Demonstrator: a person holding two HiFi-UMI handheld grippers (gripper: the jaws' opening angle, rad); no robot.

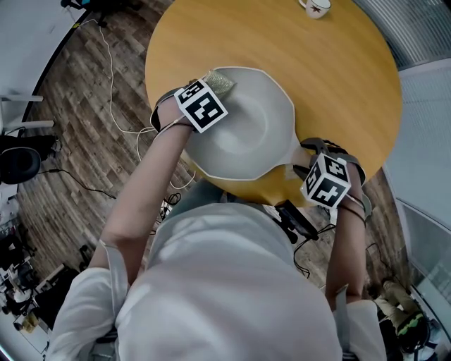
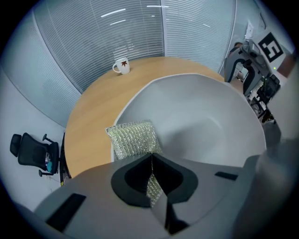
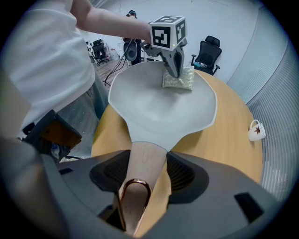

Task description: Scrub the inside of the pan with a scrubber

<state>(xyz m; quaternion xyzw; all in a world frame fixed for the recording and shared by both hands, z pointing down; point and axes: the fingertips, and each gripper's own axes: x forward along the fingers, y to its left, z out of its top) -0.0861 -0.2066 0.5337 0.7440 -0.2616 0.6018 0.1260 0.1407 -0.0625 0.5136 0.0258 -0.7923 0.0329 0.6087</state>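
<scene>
A pale grey pan sits on the round wooden table, its wooden handle pointing toward me. My left gripper is shut on a silvery-green mesh scrubber, which lies against the pan's far left rim. My right gripper is shut on the pan handle, whose copper hanging loop shows between the jaws. In the head view the right gripper sits at the pan's near right side.
A white mug stands at the table's far edge, also visible in the left gripper view as the mug. Office chairs and cables lie on the wooden floor around the table. Slatted blinds stand beyond the table.
</scene>
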